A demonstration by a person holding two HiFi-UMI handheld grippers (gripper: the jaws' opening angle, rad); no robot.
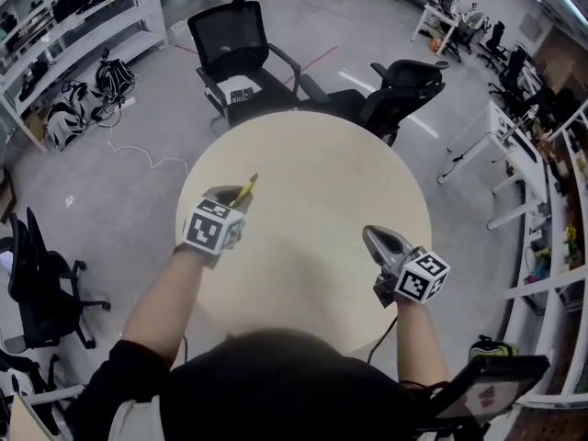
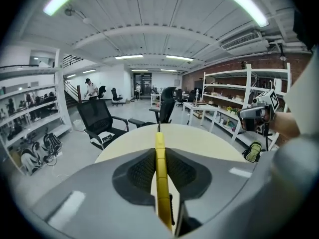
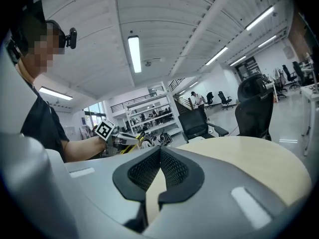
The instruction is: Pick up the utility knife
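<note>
At the far left of the head view, white shelving lines the wall, with a black office chair on the grey floor nearer the person.

The left gripper hangs over the left edge of the round, pale table, with the person's bare forearm behind it. Its jaws are clamped on the utility knife, a slim yellow tool. In the left gripper view the knife stands on edge between the two ribbed pads. Both pads press its sides, and its far end pokes out past the jaw tips toward the far edge of the table. The knife is clear of the tabletop, carried only by this claw. Nothing else lies on the table.

Two more black office chairs stand just beyond the table's far edge, one at the left and one at the right.

The right gripper is over the table's right edge, well apart from the left one. In the right gripper view its pads meet at the tips with nothing between them, so that claw is closed and empty. The same view shows the left gripper across the table with the yellow knife in it.

Desks run along the right side of the room.
</note>
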